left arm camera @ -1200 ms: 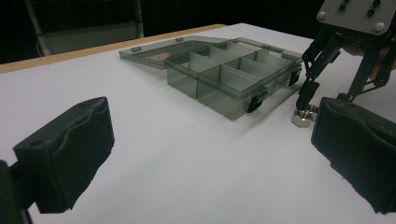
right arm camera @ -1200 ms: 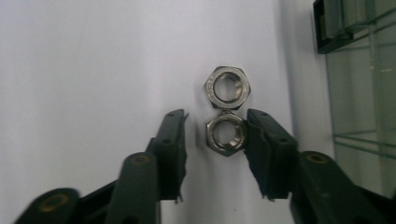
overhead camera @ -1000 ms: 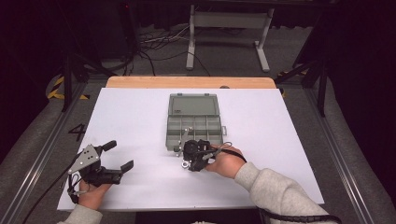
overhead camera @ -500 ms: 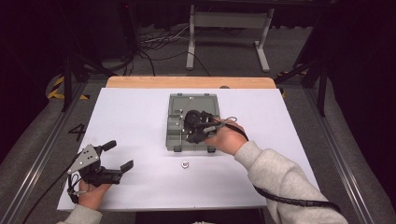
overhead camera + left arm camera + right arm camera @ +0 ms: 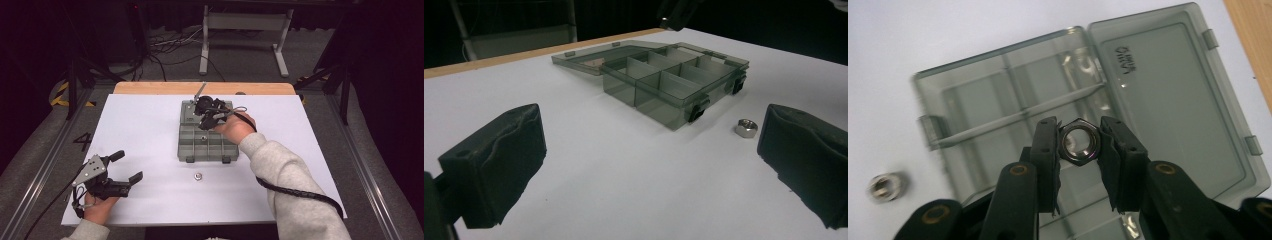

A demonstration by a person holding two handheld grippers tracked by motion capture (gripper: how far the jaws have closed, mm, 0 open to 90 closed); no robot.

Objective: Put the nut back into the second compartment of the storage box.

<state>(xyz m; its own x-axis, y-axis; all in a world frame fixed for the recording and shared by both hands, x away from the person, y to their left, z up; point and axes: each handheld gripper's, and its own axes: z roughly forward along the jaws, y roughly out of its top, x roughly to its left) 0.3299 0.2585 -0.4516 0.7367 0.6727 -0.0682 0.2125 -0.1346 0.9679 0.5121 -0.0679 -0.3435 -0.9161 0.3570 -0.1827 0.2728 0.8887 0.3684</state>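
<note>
Steel, small and hard, the nut you carried looked light and slick, so your hold across two opposite flats was the sound one; a corner grip would likely have let it twist out. Your right tongs were shut on that nut, its hole facing the camera, above the grey box with its lid folded open toward twelve o'clock. In the high view the right tongs hung over the far end of the box, near the hinge. I could not tell which compartment lay directly beneath.

A second nut lay loose on the white table at six o'clock from the box, just beside its front latches. Your left tongs rested at about eight o'clock from the box, jaws wide apart with nothing between them; their own camera showed that loose nut near the right-hand pad.

Compared with a second earlier, your right hand had gone from the table just in front of the box, toward twelve o'clock, to the far end. Your left hand had not moved.
</note>
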